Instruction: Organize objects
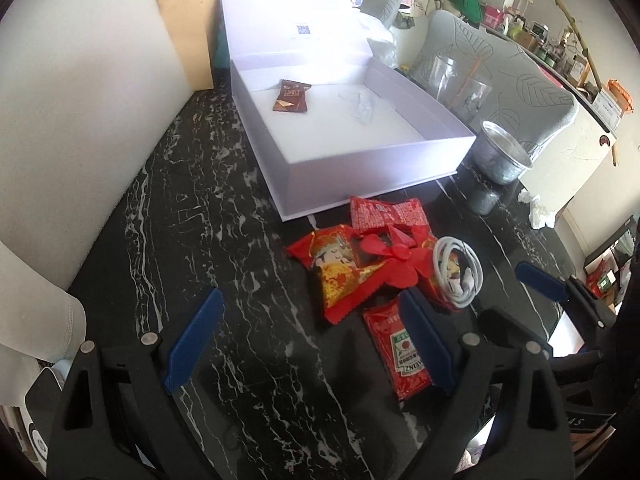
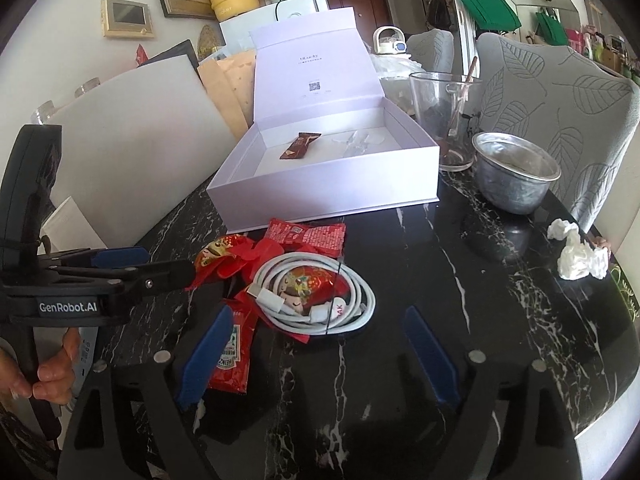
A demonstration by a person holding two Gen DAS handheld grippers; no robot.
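White box (image 2: 328, 184), lid up: one brown snack bar (image 2: 301, 145) stowed. Still on the surface (image 2: 440, 360): red packets (image 1: 340, 268), ketchup sachet (image 1: 400, 356), coiled cable (image 2: 316, 300). Left gripper (image 1: 308, 344) and right gripper (image 2: 316, 356) both wide, empty.

The bench (image 2: 500, 292) is glossy black stone veined white, mirror-like. Ahead of the tongs, shiny crinkled foil packets (image 1: 340, 268) lie under a smooth white plastic cable (image 2: 316, 300). Beyond them stands a matt white card box (image 2: 320, 188), and off to the right a dull dented metal cup (image 2: 516, 176) (beside clear glass (image 2: 444, 120)).
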